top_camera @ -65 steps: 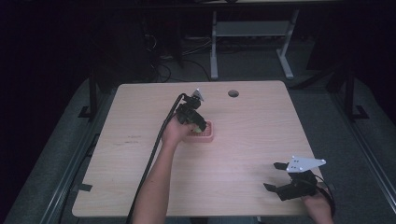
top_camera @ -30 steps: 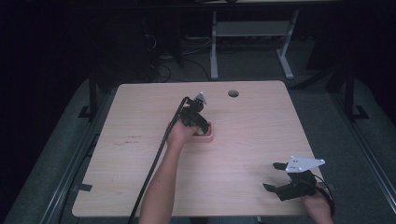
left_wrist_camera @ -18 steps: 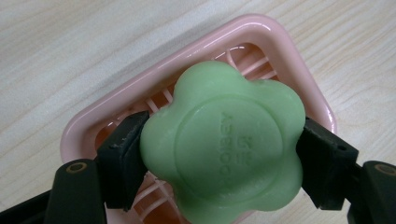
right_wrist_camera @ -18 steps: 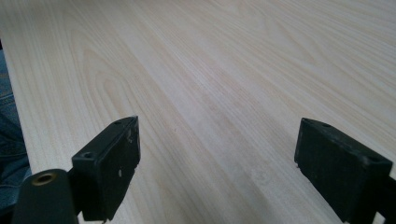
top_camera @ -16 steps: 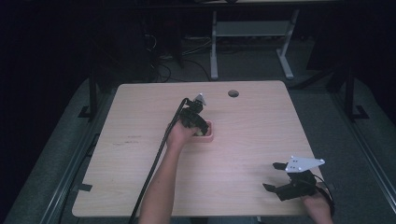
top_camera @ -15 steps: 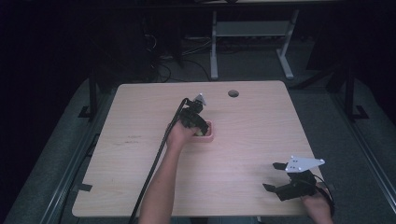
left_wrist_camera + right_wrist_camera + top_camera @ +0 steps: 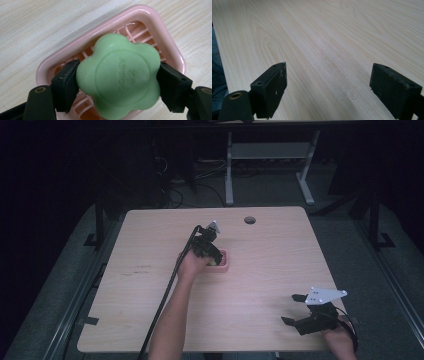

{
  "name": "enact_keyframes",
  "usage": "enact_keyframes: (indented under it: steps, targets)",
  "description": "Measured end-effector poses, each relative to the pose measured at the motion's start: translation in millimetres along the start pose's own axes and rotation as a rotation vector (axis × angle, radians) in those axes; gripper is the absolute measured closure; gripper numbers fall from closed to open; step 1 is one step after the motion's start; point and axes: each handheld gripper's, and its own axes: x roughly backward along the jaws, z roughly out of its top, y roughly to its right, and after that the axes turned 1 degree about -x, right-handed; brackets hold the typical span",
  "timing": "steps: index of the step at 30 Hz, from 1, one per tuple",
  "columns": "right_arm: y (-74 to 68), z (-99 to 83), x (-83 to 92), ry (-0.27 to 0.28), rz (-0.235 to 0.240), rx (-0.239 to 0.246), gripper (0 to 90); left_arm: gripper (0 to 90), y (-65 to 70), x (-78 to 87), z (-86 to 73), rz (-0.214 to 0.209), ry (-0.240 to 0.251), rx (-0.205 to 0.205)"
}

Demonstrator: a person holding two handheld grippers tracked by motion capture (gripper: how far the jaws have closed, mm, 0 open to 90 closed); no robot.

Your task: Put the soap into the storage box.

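A green flower-shaped soap bar [image 7: 120, 80] sits clamped between the two black jaws of my left gripper [image 7: 117, 82], directly over a pink soap dish [image 7: 147, 22] with a slatted bottom. From above, the left gripper [image 7: 212, 255] hovers at the pink soap dish [image 7: 226, 262] near the table's middle; whether the soap touches the dish I cannot tell. My right gripper [image 7: 299, 310] rests near the table's front right corner, and in the right gripper view the right gripper [image 7: 328, 85] stands open with bare wood between its jaws.
The light wooden table [image 7: 150, 235] has a round cable hole [image 7: 249, 220] near its far edge. A black cable [image 7: 167, 290] trails from the left gripper along the forearm. Table legs and cables stand in the dark floor area beyond.
The left hand and its gripper have shifted slightly at the pink dish, staying over it. The right gripper has not moved.
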Motion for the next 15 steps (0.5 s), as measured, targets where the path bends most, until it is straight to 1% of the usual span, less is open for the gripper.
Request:
enact_keyframes:
  steps: [2, 3, 5, 6, 7, 8, 9, 10, 11, 13, 15]
  targets:
    - [-0.1, 0.1, -0.1, -0.001, 0.0, 0.0, 13.8, 25.7, -0.8, 1.9, -0.1, 0.004, 0.006, -0.011]
    - [-0.1, 0.1, -0.1, -0.001, 0.0, 0.0, 13.8, 25.7, 0.2, 2.8, -0.6, 0.0, 0.012, 0.0]
    - [0.0, 0.0, -0.1, -0.001, -0.001, 0.0, 13.7, 25.4, -0.1, 5.0, -0.8, 0.007, 0.023, -0.012]
    - [0.1, 0.0, -0.1, -0.001, -0.001, 0.0, 13.8, 25.2, 0.8, 6.5, -1.2, 0.001, 0.03, -0.001]
    - [0.1, -0.1, -0.2, -0.002, 0.0, -0.002, 13.7, 25.0, 0.3, 8.0, -1.2, 0.002, 0.038, -0.008]
    - [0.1, -0.1, -0.2, -0.002, 0.0, -0.002, 13.8, 24.9, 0.8, 9.0, -1.5, 0.0, 0.043, 0.0]
    - [0.1, 0.0, -0.3, -0.002, -0.001, -0.002, 13.8, 24.6, 0.4, 10.9, -1.5, 0.002, 0.049, -0.009]
    - [0.0, 0.0, -0.4, -0.002, -0.001, -0.001, 13.8, 24.0, 1.3, 11.7, -1.8, 0.0, 0.059, 0.0]
    - [0.0, 0.0, -0.4, -0.002, -0.001, -0.002, 13.8, 23.7, 1.8, 13.3, -2.2, -0.001, 0.062, 0.0]
    - [0.0, -0.2, -0.8, -0.002, -0.001, -0.002, 13.8, 23.4, 2.4, 15.9, -2.7, 0.003, 0.064, -0.017]
    - [0.1, -0.1, -0.7, -0.003, 0.001, -0.003, 13.8, 23.3, 3.4, 17.5, -3.9, 0.002, 0.07, -0.011]
